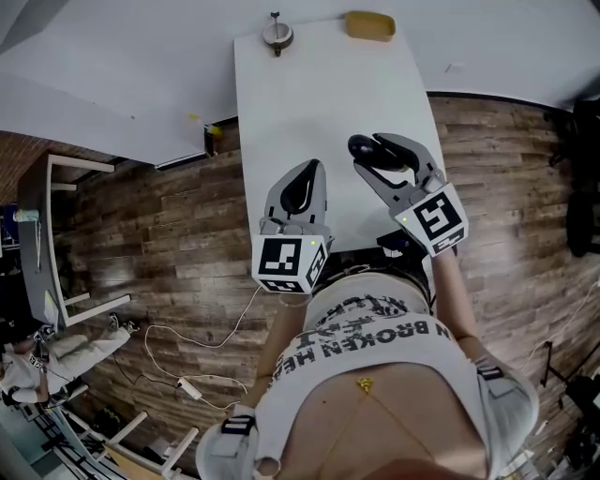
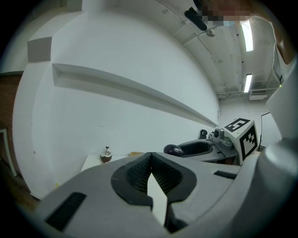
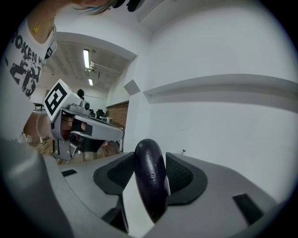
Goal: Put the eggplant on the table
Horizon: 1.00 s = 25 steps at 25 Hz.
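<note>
The eggplant [image 3: 150, 179] is dark purple and glossy. It stands on end between the pads of my right gripper [image 3: 149, 160], which is shut on it. In the head view the eggplant [image 1: 364, 147] sticks out of the right gripper [image 1: 380, 152] above the near half of the white table [image 1: 319, 84]. My left gripper [image 1: 309, 169] hovers beside it on the left, shut, its tips meeting with nothing between them. The left gripper view shows those closed tips [image 2: 150, 157] and the eggplant [image 2: 173, 149] off to the right.
A small round brown object with a stem [image 1: 277, 35] and a yellow dish [image 1: 368, 25] sit at the table's far edge. Wooden floor surrounds the table. A white frame stands at the left [image 1: 56, 234], and a cable [image 1: 187, 384] lies on the floor.
</note>
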Tool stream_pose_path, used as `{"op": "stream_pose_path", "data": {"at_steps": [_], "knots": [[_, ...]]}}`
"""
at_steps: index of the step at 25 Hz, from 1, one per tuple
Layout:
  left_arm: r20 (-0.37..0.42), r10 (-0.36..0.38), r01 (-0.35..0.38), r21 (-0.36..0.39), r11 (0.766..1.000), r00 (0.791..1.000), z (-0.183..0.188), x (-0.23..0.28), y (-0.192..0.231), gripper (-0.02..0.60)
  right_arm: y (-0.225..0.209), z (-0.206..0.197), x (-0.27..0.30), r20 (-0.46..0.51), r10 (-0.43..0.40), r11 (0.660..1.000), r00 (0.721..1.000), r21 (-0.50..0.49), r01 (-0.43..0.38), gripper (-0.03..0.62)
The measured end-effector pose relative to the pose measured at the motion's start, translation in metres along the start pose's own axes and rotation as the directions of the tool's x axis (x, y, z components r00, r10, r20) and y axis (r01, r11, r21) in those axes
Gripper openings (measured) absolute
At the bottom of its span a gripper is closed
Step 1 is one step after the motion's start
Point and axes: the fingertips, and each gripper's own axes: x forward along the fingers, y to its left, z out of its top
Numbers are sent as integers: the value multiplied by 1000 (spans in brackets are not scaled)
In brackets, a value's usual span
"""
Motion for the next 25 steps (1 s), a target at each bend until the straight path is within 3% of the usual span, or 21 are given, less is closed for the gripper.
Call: {"op": "stream_pose_path", "data": {"at_steps": [12, 25], "knots": [[-9, 46, -46, -19, 999, 999, -6, -11, 12, 6, 12, -34, 27, -74, 60, 998, 995, 9, -59, 207], [-17, 107, -107, -45, 993, 994, -15, -28, 23, 6, 34, -85, 49, -184, 152, 988, 971, 43, -147, 207]]}}
